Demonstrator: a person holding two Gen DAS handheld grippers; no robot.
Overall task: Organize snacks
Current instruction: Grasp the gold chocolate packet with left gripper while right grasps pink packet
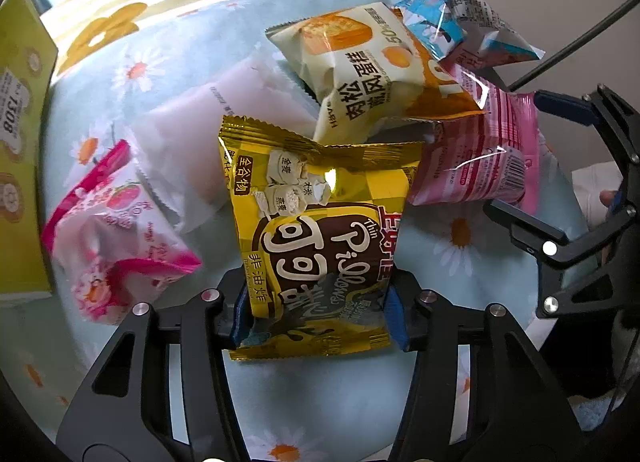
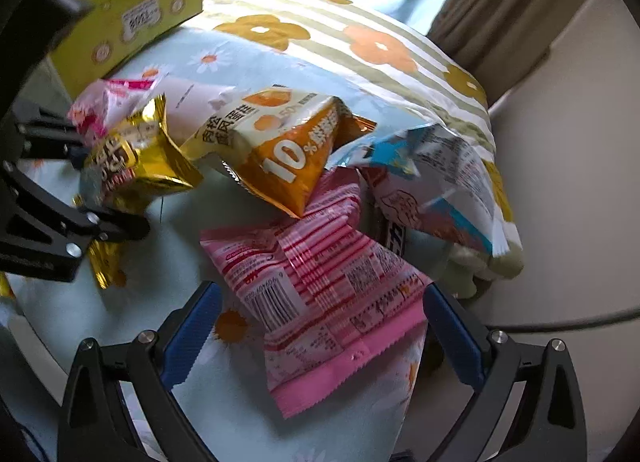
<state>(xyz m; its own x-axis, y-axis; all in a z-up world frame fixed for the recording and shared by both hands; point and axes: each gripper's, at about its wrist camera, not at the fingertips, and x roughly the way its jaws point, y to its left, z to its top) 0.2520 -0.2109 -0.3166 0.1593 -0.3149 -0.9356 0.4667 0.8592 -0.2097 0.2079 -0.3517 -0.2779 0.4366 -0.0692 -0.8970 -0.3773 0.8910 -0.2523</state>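
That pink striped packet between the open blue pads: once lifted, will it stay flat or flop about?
The pink striped packet would probably flop: its thin film is already creased and buckled. It looks light, puffed with air. The glossy wrapper may slip in the right gripper, whose jaws stand apart on either side of it.

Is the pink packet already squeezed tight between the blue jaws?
No, the right gripper stands wide open, and the pink packet just lies between its jaws with gaps on both sides.
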